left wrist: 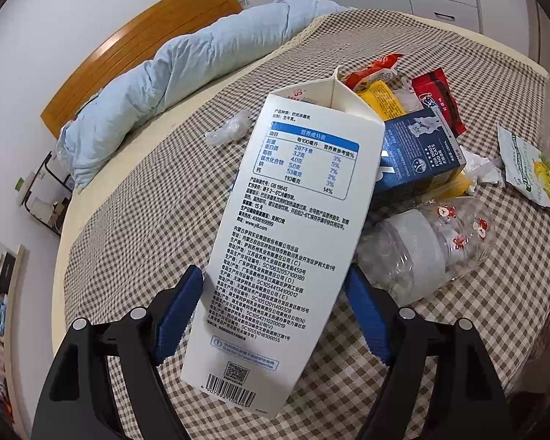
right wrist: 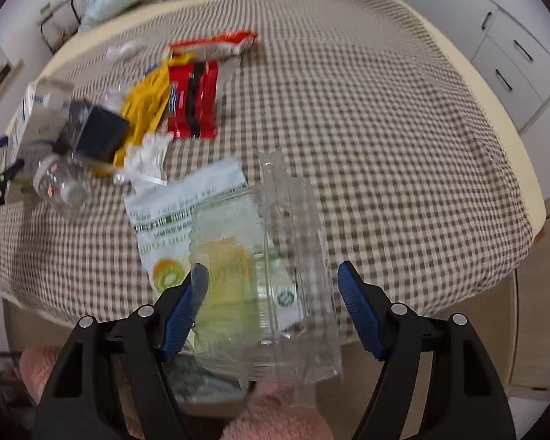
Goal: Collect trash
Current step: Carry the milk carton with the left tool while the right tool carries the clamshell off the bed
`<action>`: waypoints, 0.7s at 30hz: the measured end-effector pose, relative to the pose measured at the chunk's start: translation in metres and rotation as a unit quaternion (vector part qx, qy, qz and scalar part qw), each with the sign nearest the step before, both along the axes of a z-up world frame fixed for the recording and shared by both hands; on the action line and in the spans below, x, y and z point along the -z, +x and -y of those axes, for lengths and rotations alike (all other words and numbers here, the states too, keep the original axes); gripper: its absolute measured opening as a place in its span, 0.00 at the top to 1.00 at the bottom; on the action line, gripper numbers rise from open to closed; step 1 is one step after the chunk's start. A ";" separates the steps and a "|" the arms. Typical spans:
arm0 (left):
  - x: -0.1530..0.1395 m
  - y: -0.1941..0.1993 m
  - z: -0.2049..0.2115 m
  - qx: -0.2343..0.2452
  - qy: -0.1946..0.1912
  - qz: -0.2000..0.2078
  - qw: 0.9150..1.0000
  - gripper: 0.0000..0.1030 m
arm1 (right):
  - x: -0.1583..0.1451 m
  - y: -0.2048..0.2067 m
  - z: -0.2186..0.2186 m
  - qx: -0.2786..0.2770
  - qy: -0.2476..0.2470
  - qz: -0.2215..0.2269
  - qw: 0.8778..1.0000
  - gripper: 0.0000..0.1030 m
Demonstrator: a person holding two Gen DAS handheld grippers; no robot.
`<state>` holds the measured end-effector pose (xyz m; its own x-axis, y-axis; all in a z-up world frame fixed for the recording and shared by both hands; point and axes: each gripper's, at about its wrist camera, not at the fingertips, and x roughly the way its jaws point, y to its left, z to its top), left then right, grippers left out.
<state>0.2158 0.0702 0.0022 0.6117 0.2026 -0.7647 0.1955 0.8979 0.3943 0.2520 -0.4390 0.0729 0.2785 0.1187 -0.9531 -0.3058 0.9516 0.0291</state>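
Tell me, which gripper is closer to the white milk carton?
Left. The left gripper has its jaws clamped on the milk carton. The right gripper is far off, around a clear plastic container at the bed's edge.

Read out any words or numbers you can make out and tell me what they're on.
"www.yili.com" – white milk carton
"GB 19645" – same carton
"4008169999" – same carton
"FOR DOGS AND CATS" – blue box
Green-and-white fruit pouch: print too blurred.
Red wrapper: unreadable.

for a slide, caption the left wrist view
Left gripper holds a milk carton above trash on a checked bedspread.
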 end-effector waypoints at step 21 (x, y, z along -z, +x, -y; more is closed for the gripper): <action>0.012 0.057 -0.002 0.036 -0.026 -0.104 0.994 0.23 | -0.012 -0.033 -0.002 -0.030 0.051 0.072 0.996 0.44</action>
